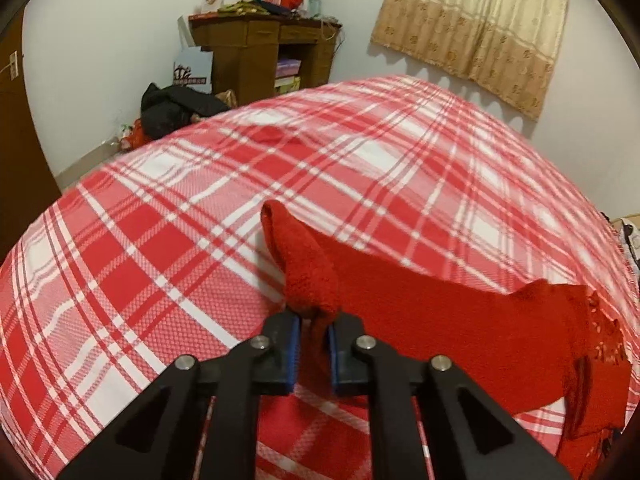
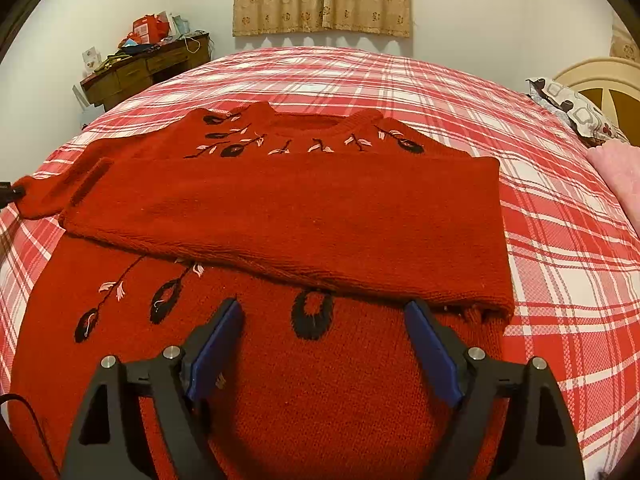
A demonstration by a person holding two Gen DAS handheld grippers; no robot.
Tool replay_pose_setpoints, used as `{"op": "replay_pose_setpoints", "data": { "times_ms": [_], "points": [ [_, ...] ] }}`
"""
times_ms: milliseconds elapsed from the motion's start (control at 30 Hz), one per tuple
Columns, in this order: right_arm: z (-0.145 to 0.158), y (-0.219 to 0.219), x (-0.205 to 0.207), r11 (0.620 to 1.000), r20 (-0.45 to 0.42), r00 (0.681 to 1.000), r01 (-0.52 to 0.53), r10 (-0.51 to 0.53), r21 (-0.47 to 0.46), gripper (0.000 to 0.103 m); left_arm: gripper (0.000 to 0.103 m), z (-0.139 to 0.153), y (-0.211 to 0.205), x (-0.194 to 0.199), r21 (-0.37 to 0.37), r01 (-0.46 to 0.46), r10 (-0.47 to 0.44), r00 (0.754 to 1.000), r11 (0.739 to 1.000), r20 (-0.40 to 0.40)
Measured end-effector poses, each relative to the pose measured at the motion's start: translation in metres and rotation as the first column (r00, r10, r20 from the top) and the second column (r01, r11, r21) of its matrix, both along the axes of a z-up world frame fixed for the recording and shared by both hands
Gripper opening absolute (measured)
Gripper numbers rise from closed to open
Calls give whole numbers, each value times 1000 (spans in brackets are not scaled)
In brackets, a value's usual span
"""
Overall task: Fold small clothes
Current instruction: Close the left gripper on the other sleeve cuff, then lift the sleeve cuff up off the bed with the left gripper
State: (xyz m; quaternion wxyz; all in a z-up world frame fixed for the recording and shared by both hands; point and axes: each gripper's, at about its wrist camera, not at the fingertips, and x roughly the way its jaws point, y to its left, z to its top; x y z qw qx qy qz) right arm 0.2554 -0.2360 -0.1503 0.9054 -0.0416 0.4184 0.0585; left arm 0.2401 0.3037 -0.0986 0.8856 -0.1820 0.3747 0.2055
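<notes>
Sweater (image 2: 280, 208), red and knitted, is lying spread on the bed (image 2: 560, 240), which is wearing a red and white checked cover. In the right wrist view its neck is pointing to 12 o'clock, and one sleeve is lying folded across the chest from 9 to 3 o'clock, just above the black and pink flower pattern. The right tongs (image 2: 324, 344) are hovering at 6 o'clock over the lower body of the sweater; their blue pads (image 2: 434, 354) are standing wide apart and are gripping nothing.

In the left wrist view the left tongs (image 1: 313, 320) are sitting at 6 o'clock with the pads pressed together on the cuff (image 1: 308, 276) of the other sleeve. This sleeve is rising from the pads toward 12 o'clock, while the rest of the garment is running off toward 4 o'clock. A wooden desk (image 1: 260, 40) with piled things is standing at 11 o'clock by the wall, and a beige curtain (image 1: 472, 20) is hanging at 1 o'clock.
</notes>
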Motion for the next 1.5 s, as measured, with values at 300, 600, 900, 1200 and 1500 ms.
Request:
{"op": "replay_pose_setpoints", "data": {
  "times_ms": [300,600,900,1200,1500],
  "points": [
    [2,-2,1,1000,-12,1000,4,-3,20,85,11,45,-26,-4,-2,69,-69,991,998,117],
    [28,-4,-13,997,34,999,-11,8,70,85,10,96,-52,-9,38,132,-138,963,990,231],
    [57,-8,-27,994,76,997,-21,13,103,85,10,112,-87,-1,50,222,-228,936,974,270],
    [64,-16,-41,992,67,998,-26,17,124,85,10,127,-119,4,59,293,-297,906,954,303],
    [72,-31,-58,991,61,998,-16,8,133,85,10,147,-149,8,60,359,-357,868,931,345]
  ]
}}
